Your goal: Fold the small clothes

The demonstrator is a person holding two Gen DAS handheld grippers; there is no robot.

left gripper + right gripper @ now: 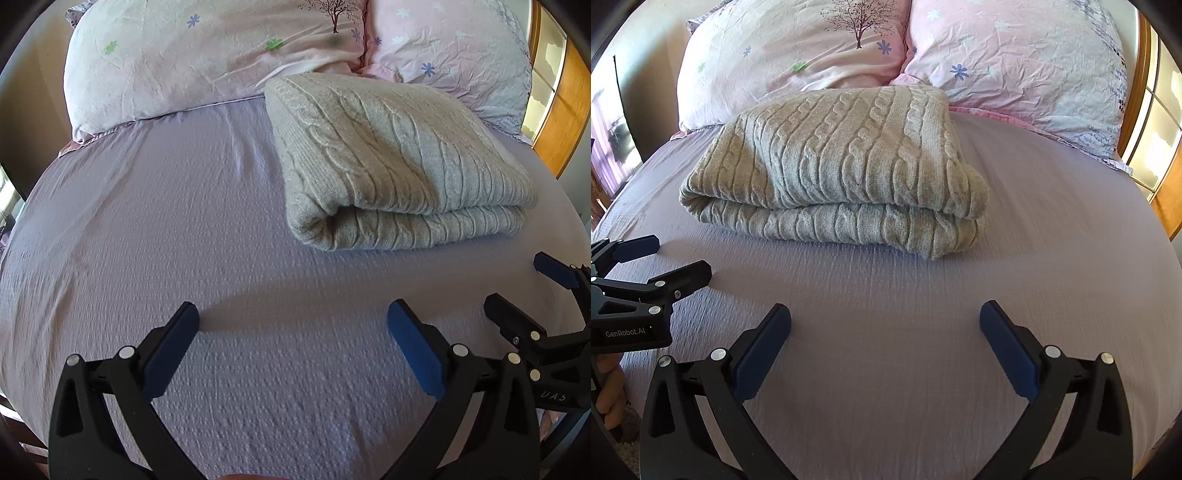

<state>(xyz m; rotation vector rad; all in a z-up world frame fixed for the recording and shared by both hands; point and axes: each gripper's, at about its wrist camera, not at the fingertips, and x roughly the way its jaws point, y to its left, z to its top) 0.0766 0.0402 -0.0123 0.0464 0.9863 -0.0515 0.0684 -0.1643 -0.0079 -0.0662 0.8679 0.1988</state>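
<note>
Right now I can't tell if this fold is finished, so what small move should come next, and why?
Probably pull both tongs back a little and leave it. The sweater already lies folded double on the bedsheet, its edges roughly stacked, touching the pillows. The left tongs and right tongs are open, empty and short of it.

beige cable-knit sweater (391,155) (842,166), folded into a thick rectangular bundle, lying flat on lilac bed sheet (184,221) (1052,221), far edge touching pink pillows (177,62) (798,66).
</note>
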